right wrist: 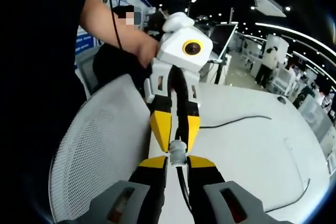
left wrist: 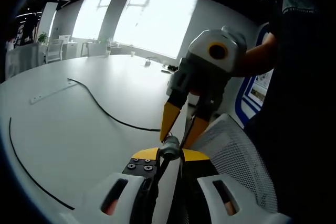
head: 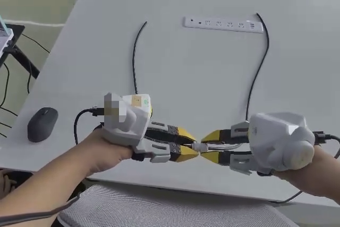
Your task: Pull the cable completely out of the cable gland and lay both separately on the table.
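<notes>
A small grey cable gland (head: 200,146) hangs just above the table's front edge, between the tips of both grippers. My left gripper (head: 192,150) comes from the left and is shut on the black cable (left wrist: 156,182) right behind the gland (left wrist: 169,147). The right gripper (head: 208,150) faces it and is shut on the gland (right wrist: 177,152). A short stretch of cable (right wrist: 182,187) also runs back between the right gripper's jaws. The rest of the cable (head: 135,62) lies on the white table (head: 186,78) and disappears behind the left gripper.
A white power strip (head: 223,24) lies at the back of the table, and its black cord (head: 260,67) curves toward the right gripper. A dark mouse (head: 41,123) sits at the left edge. A grey mesh chair (head: 159,211) is below the grippers.
</notes>
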Motion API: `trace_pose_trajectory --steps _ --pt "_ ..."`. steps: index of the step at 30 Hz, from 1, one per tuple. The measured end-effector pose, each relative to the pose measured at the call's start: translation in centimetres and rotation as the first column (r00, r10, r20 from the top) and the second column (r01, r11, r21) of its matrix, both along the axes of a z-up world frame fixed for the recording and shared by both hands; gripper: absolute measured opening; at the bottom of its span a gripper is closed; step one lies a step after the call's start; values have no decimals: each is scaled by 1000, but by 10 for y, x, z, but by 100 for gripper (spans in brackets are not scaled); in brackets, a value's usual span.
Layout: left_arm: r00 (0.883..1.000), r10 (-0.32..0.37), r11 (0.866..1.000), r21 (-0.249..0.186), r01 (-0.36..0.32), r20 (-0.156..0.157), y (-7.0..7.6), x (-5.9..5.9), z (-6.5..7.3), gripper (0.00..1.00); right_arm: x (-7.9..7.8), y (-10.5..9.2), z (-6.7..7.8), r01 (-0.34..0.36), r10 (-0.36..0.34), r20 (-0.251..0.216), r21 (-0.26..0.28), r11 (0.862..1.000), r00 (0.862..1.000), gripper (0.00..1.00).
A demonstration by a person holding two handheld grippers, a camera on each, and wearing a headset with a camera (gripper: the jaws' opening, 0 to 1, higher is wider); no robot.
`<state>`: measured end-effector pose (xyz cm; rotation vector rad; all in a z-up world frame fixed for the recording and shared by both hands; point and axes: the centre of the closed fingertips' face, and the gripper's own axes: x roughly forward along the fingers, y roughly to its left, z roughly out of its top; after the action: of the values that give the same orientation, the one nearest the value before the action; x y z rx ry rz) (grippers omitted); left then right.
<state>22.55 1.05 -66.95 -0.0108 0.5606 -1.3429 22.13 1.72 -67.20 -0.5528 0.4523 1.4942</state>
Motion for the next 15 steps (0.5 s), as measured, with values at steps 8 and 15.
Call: trace_pose_trajectory --steps 8,15 --pt "999 3 1000 4 -4 47 1 6 4 15 11 -7 10 152 -149 -73 39 988 986 19" --pt "997 13 1000 7 -13 74 2 10 8 15 31 -24 13 263 -262 -22 40 964 965 24"
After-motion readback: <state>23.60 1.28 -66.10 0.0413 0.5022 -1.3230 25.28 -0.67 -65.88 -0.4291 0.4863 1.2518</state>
